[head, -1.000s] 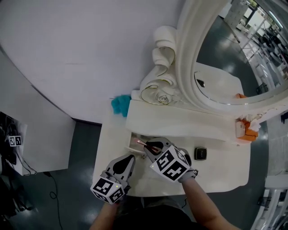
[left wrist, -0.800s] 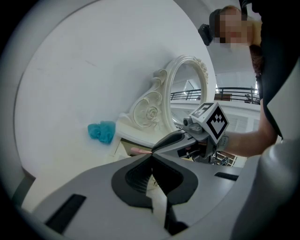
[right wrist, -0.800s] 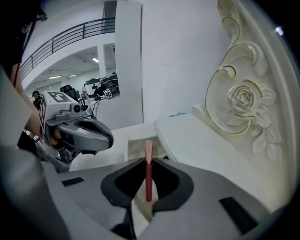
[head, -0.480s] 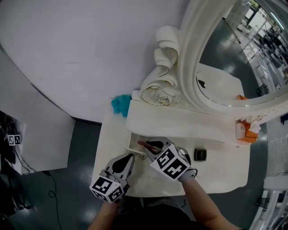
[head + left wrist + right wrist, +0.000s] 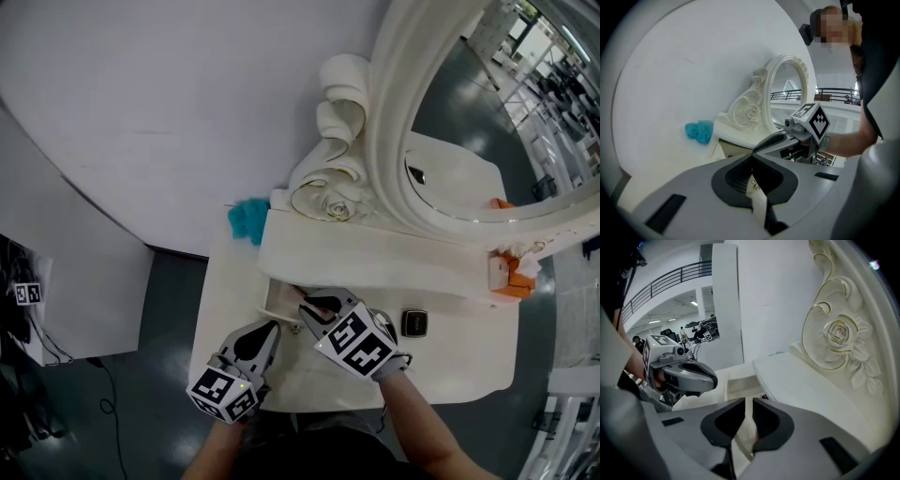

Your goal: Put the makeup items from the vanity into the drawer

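The right gripper (image 5: 748,403) is clenched on a thin reddish item (image 5: 302,299), which is held over the open drawer (image 5: 740,383) just ahead of its tips. The left gripper (image 5: 752,158) is closed beside it, tips together, with a small gold knob (image 5: 753,185) seen between its pads.

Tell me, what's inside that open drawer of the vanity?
The visible part of the drawer shows only a pale, bare bottom. A thin reddish item pokes over it from the right tongs. Those tongs cover the rest, so anything lying there is hidden.
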The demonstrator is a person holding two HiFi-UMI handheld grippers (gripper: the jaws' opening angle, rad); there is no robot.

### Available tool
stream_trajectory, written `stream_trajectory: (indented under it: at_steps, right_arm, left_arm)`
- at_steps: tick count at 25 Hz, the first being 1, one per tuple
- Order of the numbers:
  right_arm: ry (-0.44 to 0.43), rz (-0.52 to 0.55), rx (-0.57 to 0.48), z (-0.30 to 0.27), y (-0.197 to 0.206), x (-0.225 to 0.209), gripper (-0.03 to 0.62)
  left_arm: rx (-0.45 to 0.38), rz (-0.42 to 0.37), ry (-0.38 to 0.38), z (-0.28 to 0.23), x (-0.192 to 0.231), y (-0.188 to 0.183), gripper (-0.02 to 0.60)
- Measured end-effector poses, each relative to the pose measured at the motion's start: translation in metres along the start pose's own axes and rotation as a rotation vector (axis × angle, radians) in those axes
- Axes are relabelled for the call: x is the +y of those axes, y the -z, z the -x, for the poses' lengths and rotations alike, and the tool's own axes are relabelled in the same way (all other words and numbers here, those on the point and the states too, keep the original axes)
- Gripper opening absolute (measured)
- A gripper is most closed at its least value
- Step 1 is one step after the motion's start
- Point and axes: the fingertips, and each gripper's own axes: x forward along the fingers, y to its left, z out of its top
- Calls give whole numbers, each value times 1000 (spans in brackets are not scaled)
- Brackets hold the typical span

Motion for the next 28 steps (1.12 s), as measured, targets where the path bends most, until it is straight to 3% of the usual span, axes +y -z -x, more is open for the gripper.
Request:
stream_trajectory:
  at_steps: [9,28]
  right_arm:
    - [13,-15,-50,11,0,0,54]
    - [51,-150,-110,44,27,-2,26]
  left_arm:
    - [12,-7,20,-4,-7,2,14]
    - [56,-56,88,-21,-37,9,14]
